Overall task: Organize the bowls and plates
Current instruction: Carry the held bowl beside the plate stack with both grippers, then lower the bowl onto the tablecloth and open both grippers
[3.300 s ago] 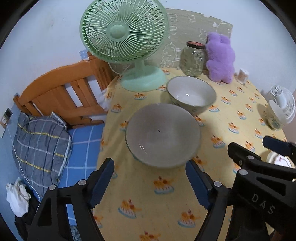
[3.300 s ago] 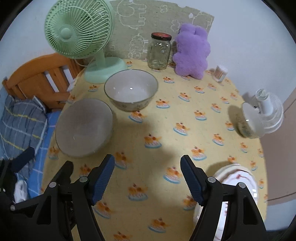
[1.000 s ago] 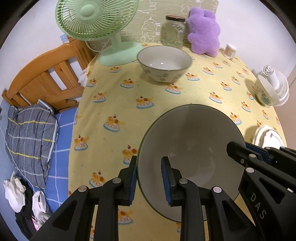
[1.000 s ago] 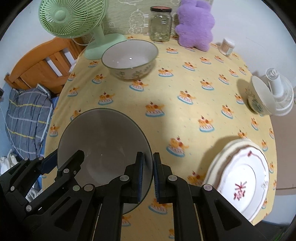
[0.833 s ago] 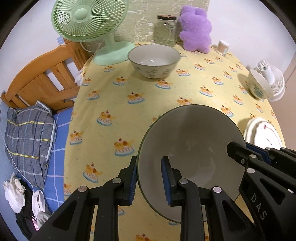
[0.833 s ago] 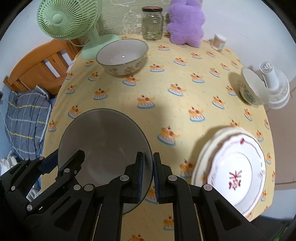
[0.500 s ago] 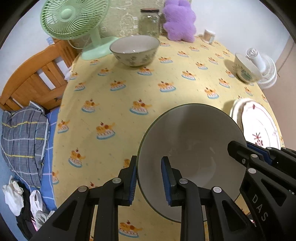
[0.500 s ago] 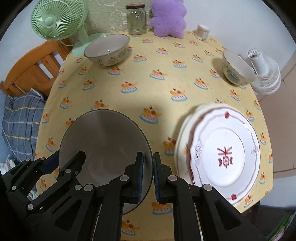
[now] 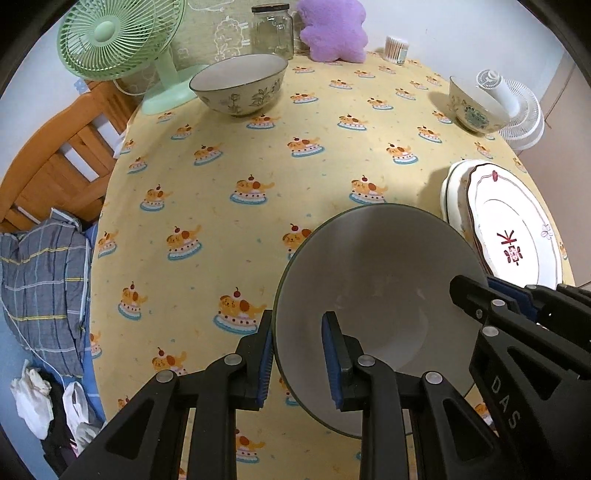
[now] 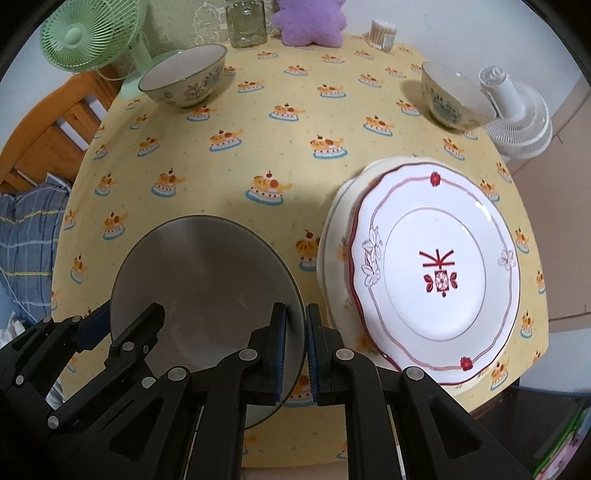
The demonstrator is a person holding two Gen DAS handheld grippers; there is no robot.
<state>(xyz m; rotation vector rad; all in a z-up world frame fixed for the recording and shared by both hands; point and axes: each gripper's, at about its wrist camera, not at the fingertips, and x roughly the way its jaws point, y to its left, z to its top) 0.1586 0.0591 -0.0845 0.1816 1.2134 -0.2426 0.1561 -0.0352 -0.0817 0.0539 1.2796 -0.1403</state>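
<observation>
A wide grey bowl (image 9: 380, 295) hangs above the yellow tablecloth (image 9: 258, 166), held from both sides. My left gripper (image 9: 297, 332) is shut on its left rim, and my right gripper (image 10: 295, 325) is shut on its right rim. Each gripper shows in the other's view: the right gripper (image 9: 484, 291) and the left gripper (image 10: 122, 321). Just right of the grey bowl (image 10: 207, 288) lies a stack of plates (image 10: 436, 266), a red-patterned white one on top, seen as the plates (image 9: 509, 229) at the table's right edge. A large floral bowl (image 9: 240, 81) stands far left and a small patterned bowl (image 9: 469, 107) far right.
At the back stand a green fan (image 9: 118, 37), a glass jar (image 9: 271, 29), a purple plush toy (image 9: 332, 29) and a cotton-swab tub (image 9: 397, 48). A white mini fan (image 9: 517, 110) sits by the small bowl. A wooden bed frame (image 9: 55, 155) and plaid bedding (image 9: 40, 277) lie left of the table.
Both grippers have carried the grey bowl to the right and slightly down, still shut on its rim. The plate stack now lies right beside it, and the floral bowl looks farther off.
</observation>
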